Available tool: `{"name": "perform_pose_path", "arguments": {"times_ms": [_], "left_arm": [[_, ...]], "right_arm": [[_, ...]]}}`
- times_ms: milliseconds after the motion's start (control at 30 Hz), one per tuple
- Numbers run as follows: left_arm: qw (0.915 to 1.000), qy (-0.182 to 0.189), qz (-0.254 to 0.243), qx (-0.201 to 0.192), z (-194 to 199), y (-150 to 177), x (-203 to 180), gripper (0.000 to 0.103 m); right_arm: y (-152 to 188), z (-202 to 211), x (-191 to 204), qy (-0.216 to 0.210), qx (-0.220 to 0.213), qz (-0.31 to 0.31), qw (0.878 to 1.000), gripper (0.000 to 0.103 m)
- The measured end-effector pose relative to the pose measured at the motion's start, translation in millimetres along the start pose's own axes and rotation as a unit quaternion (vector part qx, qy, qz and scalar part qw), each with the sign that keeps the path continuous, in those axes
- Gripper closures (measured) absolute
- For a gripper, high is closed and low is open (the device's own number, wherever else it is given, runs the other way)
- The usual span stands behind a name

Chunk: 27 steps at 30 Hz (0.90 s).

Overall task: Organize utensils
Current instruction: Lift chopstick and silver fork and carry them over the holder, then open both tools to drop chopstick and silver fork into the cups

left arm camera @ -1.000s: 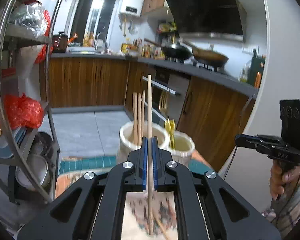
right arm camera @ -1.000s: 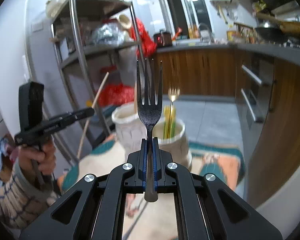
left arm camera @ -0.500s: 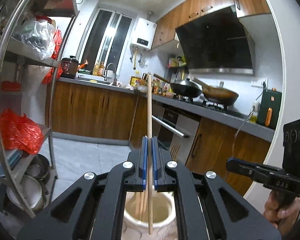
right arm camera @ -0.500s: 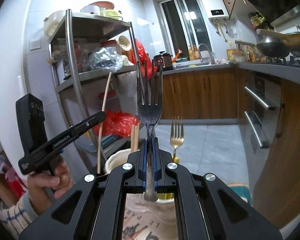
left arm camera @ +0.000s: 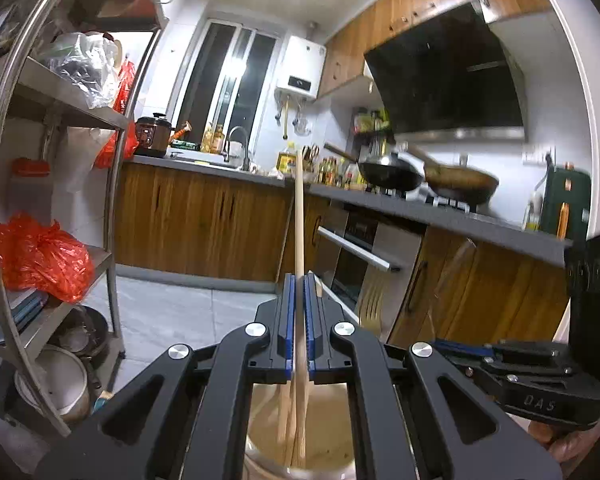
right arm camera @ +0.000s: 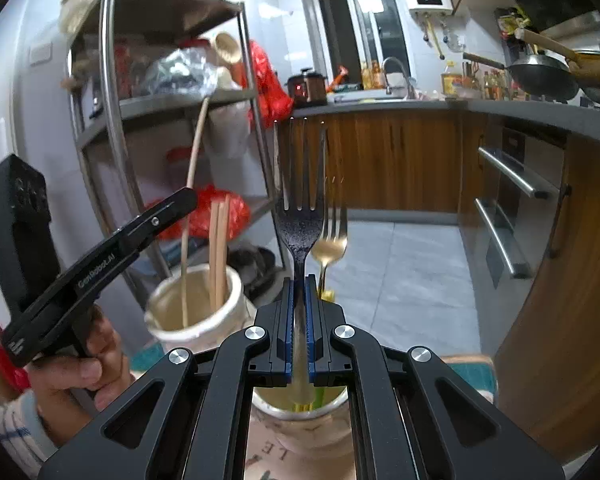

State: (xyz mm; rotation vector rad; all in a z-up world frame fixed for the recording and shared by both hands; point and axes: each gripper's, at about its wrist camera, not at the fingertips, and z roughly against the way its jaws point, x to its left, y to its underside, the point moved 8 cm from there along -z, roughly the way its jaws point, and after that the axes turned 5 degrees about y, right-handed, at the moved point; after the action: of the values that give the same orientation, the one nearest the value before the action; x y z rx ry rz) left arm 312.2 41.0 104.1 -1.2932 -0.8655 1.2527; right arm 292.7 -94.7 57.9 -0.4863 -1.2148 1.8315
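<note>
My left gripper [left arm camera: 299, 280] is shut on a long wooden chopstick [left arm camera: 299, 216], held upright with its lower end inside a cream ceramic jar [left arm camera: 332, 440] that holds other chopsticks. The right wrist view shows that jar [right arm camera: 198, 312] with the held chopstick [right arm camera: 194, 168] and the left gripper [right arm camera: 100, 256]. My right gripper [right arm camera: 299, 284] is shut on a black fork [right arm camera: 300, 200], tines up, its handle end over a second jar [right arm camera: 300, 412] that holds a gold fork [right arm camera: 330, 236]. The right gripper also shows in the left wrist view [left arm camera: 528, 384].
A steel shelf rack [left arm camera: 112, 200] with red bags and pots stands at the left. Wooden kitchen cabinets [left arm camera: 204, 224], an oven [left arm camera: 364, 256] and a counter with woks run behind. The jars stand on a patterned cloth [right arm camera: 468, 364].
Both grippers rose and came over their jars. The chopstick's lower end went down into the cream jar; the black fork now hangs above the jar with the gold fork.
</note>
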Motion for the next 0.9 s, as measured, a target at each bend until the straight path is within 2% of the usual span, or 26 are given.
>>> {"name": "perform_pose_path", "arguments": {"times_ms": [200, 467, 900], "left_arm": [[0.9980, -0.029, -0.046, 0.034, -3.2, 25.0, -14.5, 0.099], [0.9944, -0.060, -0.064, 0.059, -8.9, 39.9, -17.4, 0.099], [0.9933, -0.075, -0.064, 0.059, -7.3, 43.6, -14.8, 0.099]], "right_arm": [[11.8, -8.8, 5.3, 0.006, 0.022, 0.011, 1.000, 0.097], [24.5, -17.4, 13.6, 0.018, 0.041, 0.033, 0.998, 0.097], [35.7, -24.3, 17.1, 0.025, 0.057, 0.042, 0.997, 0.097]]}}
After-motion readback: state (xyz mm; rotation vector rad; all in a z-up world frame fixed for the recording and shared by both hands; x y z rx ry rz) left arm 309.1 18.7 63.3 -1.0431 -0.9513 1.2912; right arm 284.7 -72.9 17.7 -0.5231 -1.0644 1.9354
